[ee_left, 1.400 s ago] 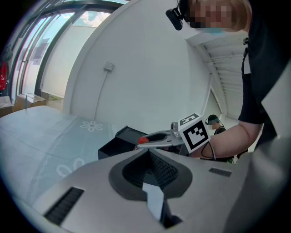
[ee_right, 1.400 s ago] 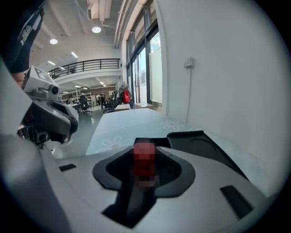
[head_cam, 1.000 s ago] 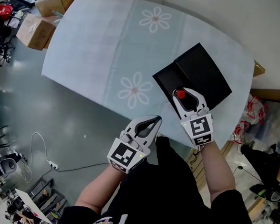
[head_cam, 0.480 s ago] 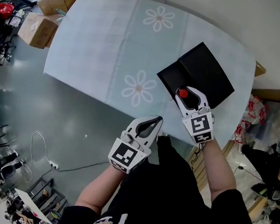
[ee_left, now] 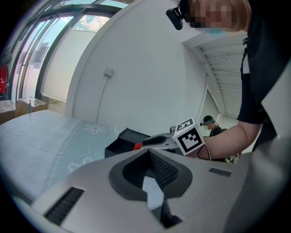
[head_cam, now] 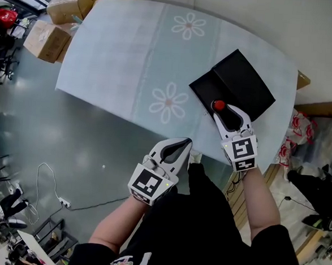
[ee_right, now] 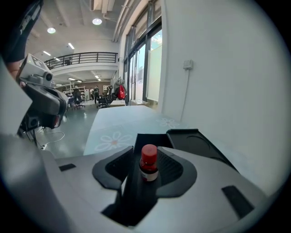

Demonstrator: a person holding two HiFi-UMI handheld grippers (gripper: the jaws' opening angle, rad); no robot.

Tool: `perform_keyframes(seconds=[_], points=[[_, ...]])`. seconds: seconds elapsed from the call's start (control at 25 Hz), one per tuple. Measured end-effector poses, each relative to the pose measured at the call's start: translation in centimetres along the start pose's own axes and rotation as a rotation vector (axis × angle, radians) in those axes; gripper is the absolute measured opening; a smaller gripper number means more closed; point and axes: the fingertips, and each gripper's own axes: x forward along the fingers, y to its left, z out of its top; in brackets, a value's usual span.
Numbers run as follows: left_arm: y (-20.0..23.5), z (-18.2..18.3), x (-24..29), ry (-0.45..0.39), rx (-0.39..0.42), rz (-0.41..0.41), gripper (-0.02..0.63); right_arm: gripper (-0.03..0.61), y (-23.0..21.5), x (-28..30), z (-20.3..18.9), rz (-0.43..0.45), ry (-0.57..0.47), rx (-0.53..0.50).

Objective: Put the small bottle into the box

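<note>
- The table (head_cam: 126, 52) wears a pale blue cloth printed with daisies. Cardboard boxes (head_cam: 70, 3) are stacked just beyond its far left corner, and a white cable (head_cam: 57, 186) trails over the grey floor below.
- My left gripper (head_cam: 185, 142) hangs off the near edge of the table, close to my body and well apart from the box. Its jaws are pressed together with nothing between them.
- My right gripper (head_cam: 222, 109) reaches over the table's near right part, its tips at the near edge of the black box (head_cam: 240, 83).
- The small bottle (ee_right: 148, 164) stands upright between the right jaws, pinched at the sides. Its red cap pokes up above the pads and a pale label band sits under it.
- In the right gripper view the box's near wall and open compartment lie straight ahead of the bottle, just past the jaw tips. I cannot tell whether the bottle is already over the rim or just short of it.
- The box lies open in two halves: a deeper tray nearest the bottle, and a flat lid with a round recess folded out to the right. Both show only dark lining.
</note>
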Motion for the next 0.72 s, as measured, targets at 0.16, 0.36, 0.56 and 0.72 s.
perform_keyframes(seconds=[0.16, 0.36, 0.56, 0.72], points=[[-0.9, 0.2, -1.8, -0.014, 0.025, -0.018, 0.008, 0.142, 0.9, -2.3, 1.1, -0.051, -0.052, 0.070], [-2.8, 0.5, -4.2, -0.037, 0.055, -0.057, 0.008, 0.009, 2.8, -5.7, 2.5, -0.083, -0.121, 0.176], [-4.1, 0.7, -7.0, -0.060, 0.066, -0.089, 0.008, 0.009, 7.0, -8.8, 4.3, -0.079, -0.167, 0.185], [-5.0, 0.8, -9.4, -0.080, 0.085, -0.112, 0.008, 0.009, 10.5, -11.4, 5.6, -0.094, -0.208, 0.199]])
